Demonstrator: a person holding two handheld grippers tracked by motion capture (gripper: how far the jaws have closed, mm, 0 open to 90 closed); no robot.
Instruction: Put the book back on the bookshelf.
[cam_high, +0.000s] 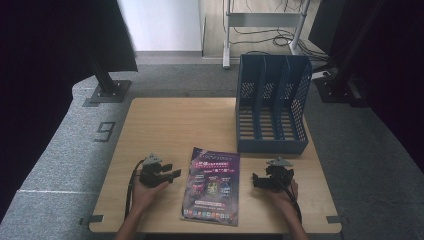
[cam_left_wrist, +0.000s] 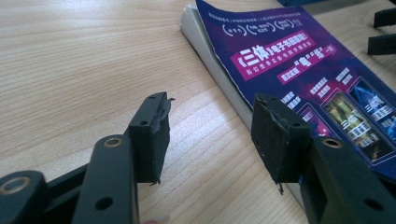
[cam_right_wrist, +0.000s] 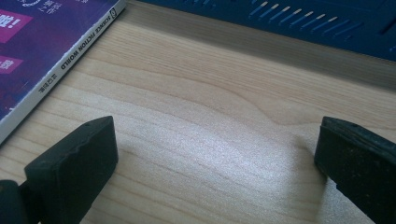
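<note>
Both grippers' fingers (cam_left_wrist: 149, 135) stand apart, holding nothing; the magazine (cam_high: 212, 185) lies flat on the bench (cam_high: 175, 125) between them. Pinching its thin cover alone could tear or curl it.

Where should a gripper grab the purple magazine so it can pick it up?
Probably by a long edge. The magazine lies flat on the table, so the jaws cannot get round its face. The left gripper, open, already faces the page edge, which looks slightly raised. Coming in low from that side, one jaw could slide under and one over. The right gripper is open near the spine.
</note>
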